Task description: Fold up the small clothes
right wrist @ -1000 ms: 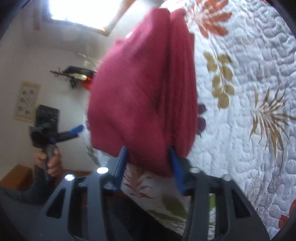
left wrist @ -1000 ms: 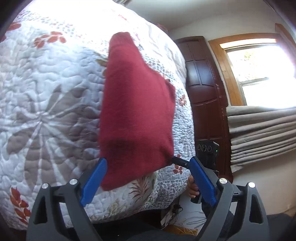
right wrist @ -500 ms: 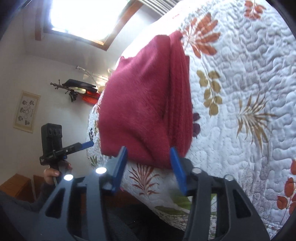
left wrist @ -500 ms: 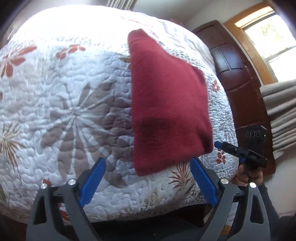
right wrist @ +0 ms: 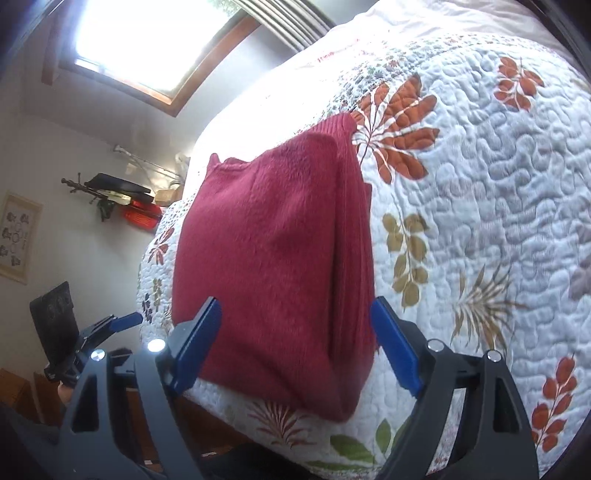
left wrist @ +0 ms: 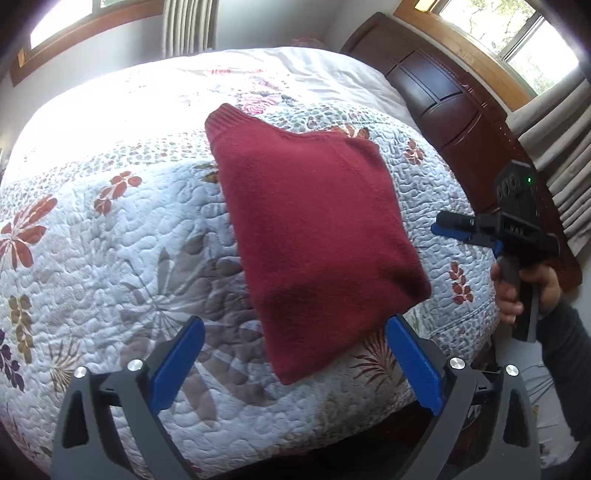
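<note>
The left gripper has its jaws spread wide with nothing between them, short of the red sweater, which lies folded into a compact rectangle on the quilted bed near its edge. The right gripper is likewise open and empty. Judging by that neat shape, this garment looks finished; only tidying or another piece would remain.

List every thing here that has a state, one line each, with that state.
red garment: folded, lying flat on the quilt, ungripped.
left hand-held gripper: open, empty, clear of the garment.
right hand-held gripper: open, empty.
quilt: spread over the bed.
curtain: drawn aside beside the window.
</note>
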The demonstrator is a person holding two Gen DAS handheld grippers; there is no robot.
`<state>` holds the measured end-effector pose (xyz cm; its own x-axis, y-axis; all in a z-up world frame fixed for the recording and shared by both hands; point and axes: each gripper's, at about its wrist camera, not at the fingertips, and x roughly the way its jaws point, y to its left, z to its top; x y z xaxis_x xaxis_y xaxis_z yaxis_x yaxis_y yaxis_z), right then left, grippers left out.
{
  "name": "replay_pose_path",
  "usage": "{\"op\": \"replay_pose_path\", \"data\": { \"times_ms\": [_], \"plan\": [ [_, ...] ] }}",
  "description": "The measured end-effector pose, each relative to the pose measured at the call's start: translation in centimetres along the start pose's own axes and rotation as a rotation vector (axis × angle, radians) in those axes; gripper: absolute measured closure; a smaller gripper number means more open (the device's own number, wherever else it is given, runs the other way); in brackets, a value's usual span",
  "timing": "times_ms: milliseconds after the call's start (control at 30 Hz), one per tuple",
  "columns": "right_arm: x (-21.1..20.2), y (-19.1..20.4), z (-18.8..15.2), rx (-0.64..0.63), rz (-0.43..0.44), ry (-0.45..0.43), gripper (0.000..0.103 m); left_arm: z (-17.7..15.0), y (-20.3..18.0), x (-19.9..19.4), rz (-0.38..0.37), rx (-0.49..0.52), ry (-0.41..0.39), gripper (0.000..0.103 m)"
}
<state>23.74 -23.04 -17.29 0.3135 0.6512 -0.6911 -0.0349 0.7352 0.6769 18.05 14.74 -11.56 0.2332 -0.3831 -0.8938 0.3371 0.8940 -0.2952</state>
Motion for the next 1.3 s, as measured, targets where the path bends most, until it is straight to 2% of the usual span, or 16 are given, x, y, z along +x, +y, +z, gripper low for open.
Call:
{"op": "replay_pose_path", "data": {
  "times_ms": [233,433,500,667,700,767,967,1167,1233,1300],
  "plan": [
    [2.0,-1.2,3.9,-0.007,0.005,-0.007,0.019,0.6,1.9,2.7,0.003,0.011,0.069,0.004],
    [3.0,-3.5,6.9,-0.008,0.055,0.025,0.014,0.5,3.1,4.7,-0.008,-0.042,0.131,0.004],
    [3.3,-4.7,8.0,0.005,0.092,0.048,0.014,0.2,3.9,5.3,-0.068,-0.081,0.143,0.004],
    [4.9,-8.3,10.0,0.086,0.252,0.121,0.011,-1.1,7.0,7.1,-0.303,-0.259,0.158,0.004],
    [5.4,-8.9,10.2,0.096,0.262,0.136,0.011,-1.4,7.5,7.5,-0.34,-0.291,0.161,0.004],
    [6.5,-9.8,10.5,0.106,0.27,0.163,0.011,-1.6,8.1,8.0,-0.37,-0.321,0.16,0.004],
    [9.1,-10.1,10.7,0.092,0.378,0.217,0.011,-2.2,8.8,8.2,-0.434,-0.34,0.153,0.004],
    [11.3,-10.5,11.2,0.119,0.495,0.242,0.011,-2.3,9.0,9.7,-0.543,-0.317,0.215,0.004],
    [12.1,-11.0,11.4,0.139,0.529,0.247,0.01,-2.4,9.7,10.6,-0.551,-0.351,0.227,0.004],
    [12.9,-11.6,11.3,0.174,0.58,0.25,0.007,-2.2,9.9,10.5,-0.613,-0.386,0.228,0.004]
  ]
}}
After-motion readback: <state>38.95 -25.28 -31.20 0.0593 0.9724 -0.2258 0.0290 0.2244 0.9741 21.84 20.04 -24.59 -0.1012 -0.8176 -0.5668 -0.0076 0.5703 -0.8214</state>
